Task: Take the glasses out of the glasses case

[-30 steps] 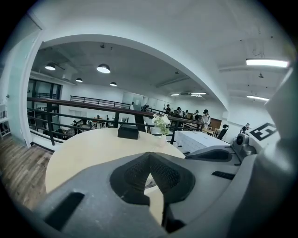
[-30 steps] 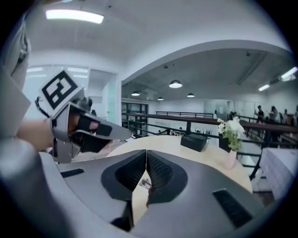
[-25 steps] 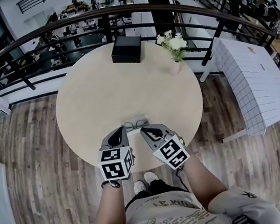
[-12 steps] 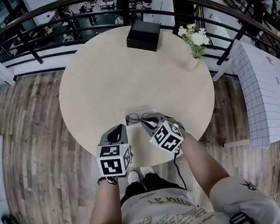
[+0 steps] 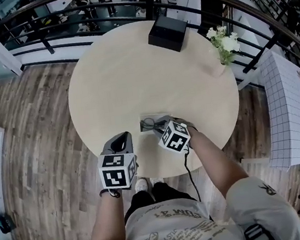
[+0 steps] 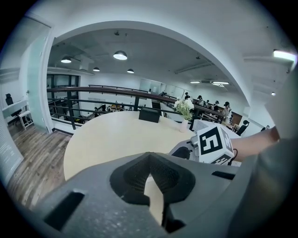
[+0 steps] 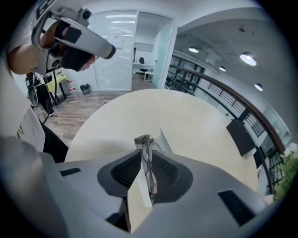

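Right gripper view: my right gripper (image 7: 145, 142) pinches the glasses (image 7: 147, 149) by the frame, probably light and fragile; left gripper (image 6: 150, 156) sits pressed together.

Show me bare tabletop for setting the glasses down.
Bare: the wide middle of the table, between the black box, the flower vase and the glasses case. Crowded: the near edge, around the right gripper and left gripper.

Head view steeply down; all views share table (image 5: 132, 74).
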`<state>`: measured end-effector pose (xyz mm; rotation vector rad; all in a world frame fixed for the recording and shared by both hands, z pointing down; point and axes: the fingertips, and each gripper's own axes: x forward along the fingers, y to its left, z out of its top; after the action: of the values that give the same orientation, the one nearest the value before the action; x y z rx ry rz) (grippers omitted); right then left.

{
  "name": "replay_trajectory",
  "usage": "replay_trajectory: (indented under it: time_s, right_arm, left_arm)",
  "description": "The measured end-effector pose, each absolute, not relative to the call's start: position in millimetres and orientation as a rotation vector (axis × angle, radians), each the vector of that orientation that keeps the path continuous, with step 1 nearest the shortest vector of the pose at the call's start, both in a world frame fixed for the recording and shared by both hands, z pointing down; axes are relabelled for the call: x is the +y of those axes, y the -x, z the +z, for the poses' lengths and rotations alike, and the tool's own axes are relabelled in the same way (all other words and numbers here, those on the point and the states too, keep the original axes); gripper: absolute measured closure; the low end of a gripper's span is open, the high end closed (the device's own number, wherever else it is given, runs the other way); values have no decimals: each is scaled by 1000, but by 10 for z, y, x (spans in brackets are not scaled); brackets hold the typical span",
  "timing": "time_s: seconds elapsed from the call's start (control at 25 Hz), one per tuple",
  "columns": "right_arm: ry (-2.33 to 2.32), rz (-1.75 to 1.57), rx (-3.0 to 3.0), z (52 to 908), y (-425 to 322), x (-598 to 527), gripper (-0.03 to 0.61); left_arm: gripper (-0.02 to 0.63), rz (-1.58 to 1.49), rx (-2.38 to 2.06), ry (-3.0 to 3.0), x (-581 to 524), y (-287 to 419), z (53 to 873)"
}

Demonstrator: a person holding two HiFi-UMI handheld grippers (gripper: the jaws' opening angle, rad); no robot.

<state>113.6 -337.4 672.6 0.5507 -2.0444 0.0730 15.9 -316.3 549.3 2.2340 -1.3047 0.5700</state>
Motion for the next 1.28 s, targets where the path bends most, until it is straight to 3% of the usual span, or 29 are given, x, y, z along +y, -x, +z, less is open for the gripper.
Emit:
replay_trajectory:
  time_s: [0.08, 1.28]
  right_arm:
    - [-510, 72, -2018, 6812, -1148, -3389, 490]
    - [-317, 23, -1817, 7378, -1210, -3547, 528]
  left_arm:
    - [601, 579, -1303, -2227, -3128, -157, 5524]
    - [601, 602, -1309, -2161, -3253, 30, 5806]
